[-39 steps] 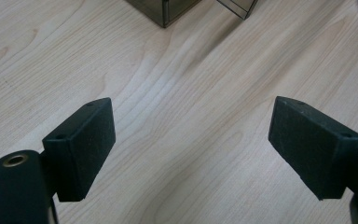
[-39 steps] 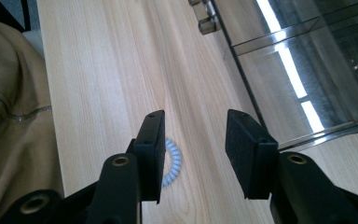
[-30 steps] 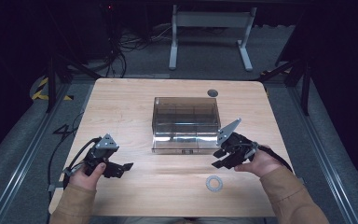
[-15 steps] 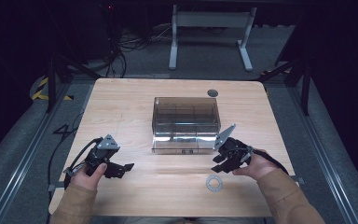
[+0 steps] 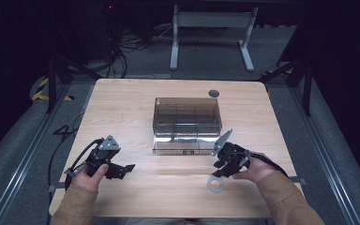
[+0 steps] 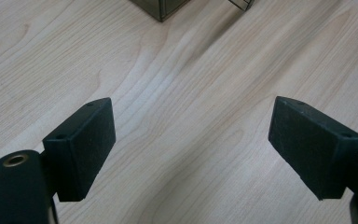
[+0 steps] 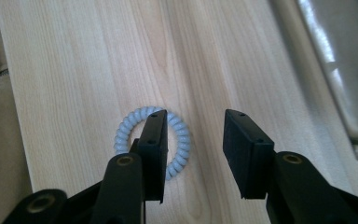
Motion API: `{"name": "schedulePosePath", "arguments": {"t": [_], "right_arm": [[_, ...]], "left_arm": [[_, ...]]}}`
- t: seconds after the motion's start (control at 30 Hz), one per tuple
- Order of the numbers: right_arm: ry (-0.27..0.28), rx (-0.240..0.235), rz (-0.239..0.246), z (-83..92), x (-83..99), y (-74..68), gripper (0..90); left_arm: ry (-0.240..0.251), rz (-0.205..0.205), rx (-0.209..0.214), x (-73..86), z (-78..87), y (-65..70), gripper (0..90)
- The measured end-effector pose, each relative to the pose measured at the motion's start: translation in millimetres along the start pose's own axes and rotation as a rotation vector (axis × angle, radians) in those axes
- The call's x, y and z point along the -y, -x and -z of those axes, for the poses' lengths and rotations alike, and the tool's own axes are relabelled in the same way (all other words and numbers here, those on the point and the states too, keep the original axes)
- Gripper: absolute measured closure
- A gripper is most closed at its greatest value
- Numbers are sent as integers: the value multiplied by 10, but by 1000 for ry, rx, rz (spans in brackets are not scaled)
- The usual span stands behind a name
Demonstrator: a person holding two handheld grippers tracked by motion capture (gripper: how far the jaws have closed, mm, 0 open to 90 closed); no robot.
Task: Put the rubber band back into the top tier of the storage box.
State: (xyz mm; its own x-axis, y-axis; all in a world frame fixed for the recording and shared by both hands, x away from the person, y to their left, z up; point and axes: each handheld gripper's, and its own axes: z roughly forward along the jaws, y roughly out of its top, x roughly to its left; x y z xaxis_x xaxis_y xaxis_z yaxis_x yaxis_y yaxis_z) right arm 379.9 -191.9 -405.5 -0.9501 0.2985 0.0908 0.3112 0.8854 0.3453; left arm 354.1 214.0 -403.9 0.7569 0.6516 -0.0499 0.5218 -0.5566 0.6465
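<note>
Near the front edge of the bench point(image 5: 136, 108), a pale spiral hair tie point(image 5: 215, 184) lay flat on the wood, just in front of the right gripper point(image 5: 221, 171). That gripper's jaws had just been closing a little but stood apart, with nothing pressed between them; the angle suggested a reach down for the tie. The right gripper view made this clearer than the high view could: one jaw stood over the ring's far side, covering part of the coil point(image 7: 179, 144), while the other hung over bare wood beside it, so the tie was not yet straddled. A clear plastic box point(image 5: 187, 124) sat mid-bench, probably where the tie belonged. Off to the left, the left gripper point(image 5: 122, 169) rested low in its hand, seemingly waiting. Its own view showed jaws wide apart over plain wood, with a corner of the box point(image 6: 161, 7) at the top edge.
</note>
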Motion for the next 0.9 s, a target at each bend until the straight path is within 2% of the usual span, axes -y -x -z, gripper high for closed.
{"name": "schedulePosePath", "arguments": {"t": [0.47, 0.5, 0.9], "right_arm": [[-49, -8, 22, -85, 12, -73, 627], [-70, -1, 32, -109, 6, -83, 635], [-115, 48, 56, -190, -5, -131, 686]], "left_arm": [[-1, -3, -1, -4, -11, 7, 155], [1, -3, -1, -3, -9, 7, 155], [-1, -3, -8, 1, -8, 4, 155]]}}
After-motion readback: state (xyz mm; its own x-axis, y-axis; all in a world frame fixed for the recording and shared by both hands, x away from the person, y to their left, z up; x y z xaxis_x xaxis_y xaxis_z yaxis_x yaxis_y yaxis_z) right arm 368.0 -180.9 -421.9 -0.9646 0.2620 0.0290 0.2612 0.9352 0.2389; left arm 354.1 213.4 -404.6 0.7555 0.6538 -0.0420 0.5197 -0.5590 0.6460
